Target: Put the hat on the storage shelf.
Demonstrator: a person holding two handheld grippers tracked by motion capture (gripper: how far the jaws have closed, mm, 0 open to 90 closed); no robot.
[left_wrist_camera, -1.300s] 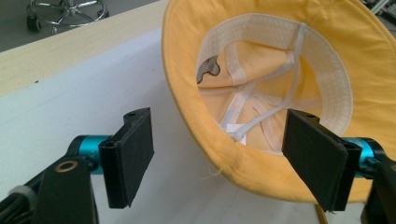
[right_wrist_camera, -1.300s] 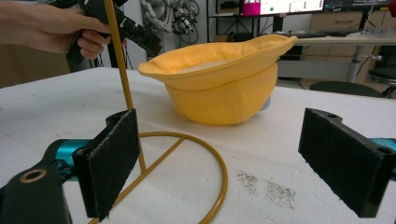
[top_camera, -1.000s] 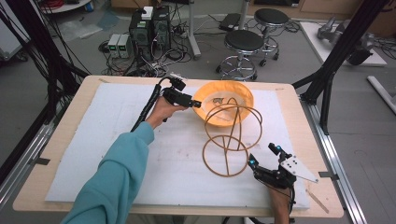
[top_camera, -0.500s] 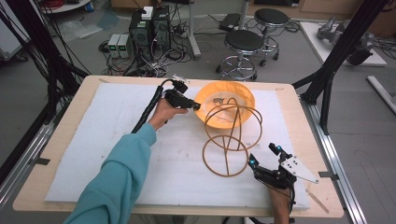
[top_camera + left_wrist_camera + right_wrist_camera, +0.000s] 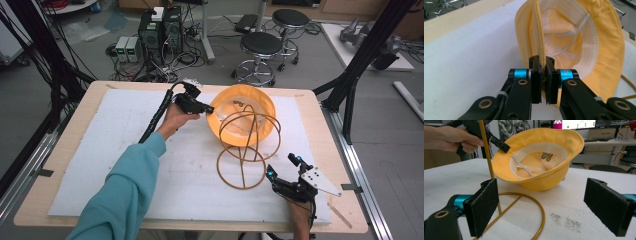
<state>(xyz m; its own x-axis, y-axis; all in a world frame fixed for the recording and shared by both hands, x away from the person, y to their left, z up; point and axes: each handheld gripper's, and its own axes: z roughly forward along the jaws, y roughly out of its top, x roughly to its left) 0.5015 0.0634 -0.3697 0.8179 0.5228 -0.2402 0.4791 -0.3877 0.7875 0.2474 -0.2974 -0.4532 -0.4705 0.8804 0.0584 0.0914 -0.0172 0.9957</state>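
A yellow bucket hat lies upside down at the far middle of the table, tipped toward the right gripper. My left gripper is at its left edge. In the left gripper view its jaws have just been closing and now pinch the hat's brim between the pads, so the left gripper is shut on it. A gold wire stand rises in front of the hat. My right gripper rests near the front right, open, its pads wide apart and empty, facing the stand and hat.
A white foam sheet covers the wooden table. Two black stools and electronics boxes stand on the floor beyond the far edge. Black frame posts rise at the table's sides.
The left gripper's jaws have closed onto the hat's left brim, and the hat now stands more tilted. The right gripper has stayed where it was.
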